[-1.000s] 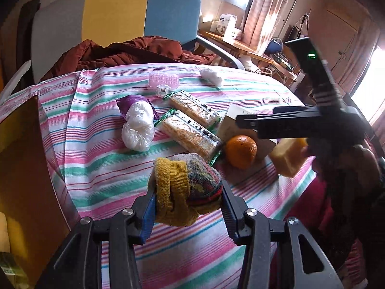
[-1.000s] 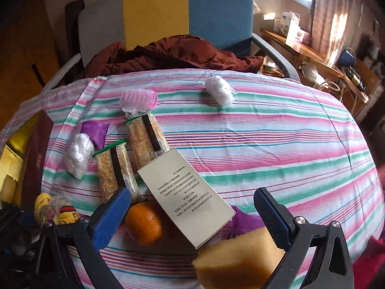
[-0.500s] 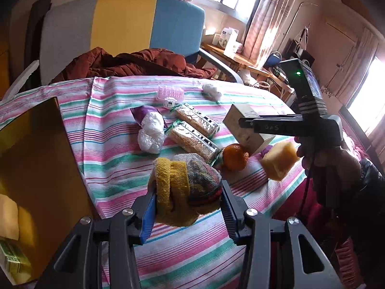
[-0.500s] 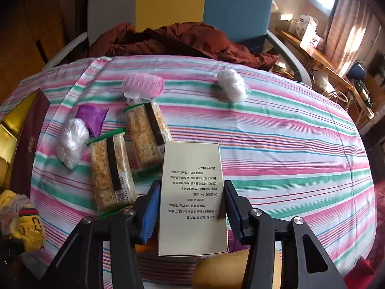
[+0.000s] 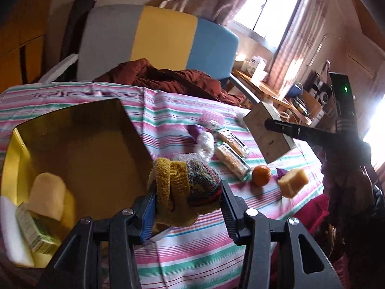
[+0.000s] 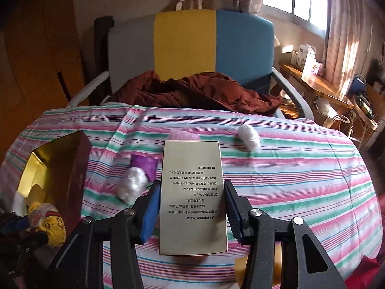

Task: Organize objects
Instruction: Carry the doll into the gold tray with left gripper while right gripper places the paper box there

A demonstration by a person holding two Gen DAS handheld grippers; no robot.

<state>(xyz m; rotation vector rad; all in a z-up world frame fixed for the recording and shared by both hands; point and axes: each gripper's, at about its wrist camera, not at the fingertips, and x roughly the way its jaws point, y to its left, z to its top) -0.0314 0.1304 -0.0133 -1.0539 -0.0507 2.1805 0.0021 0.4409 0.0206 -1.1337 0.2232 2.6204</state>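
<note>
left gripper (image 5: 186,207): jaws closed on the knitted bundle (image 5: 185,190), a yellow and multicolour sock-like wad partly in clear wrap; it sat between the two pads, bulging above them, held over the near edge of the striped tablecloth (image 5: 192,252) just beside the gold box (image 5: 79,139).
right gripper (image 6: 191,210): jaws clamped on the long sides of the beige carton (image 6: 192,192), gripping its nearer half, lifted above the cloth.
carton's direction: long axis ran along the fingers, far end pointing toward the chair (image 6: 190,45); printed face up, its text upside down to the camera.
carton in left view: tilted, one corner down, above the snack packs (image 5: 231,154).
hidden or unclear: the orange (image 5: 261,175) and sponge (image 5: 293,182) lay under the carton in the right view, only a yellow scrap showing; the carton's near end ran between the jaws; items in the gold box were cut off at the frame edge; small print unreadable.
</note>
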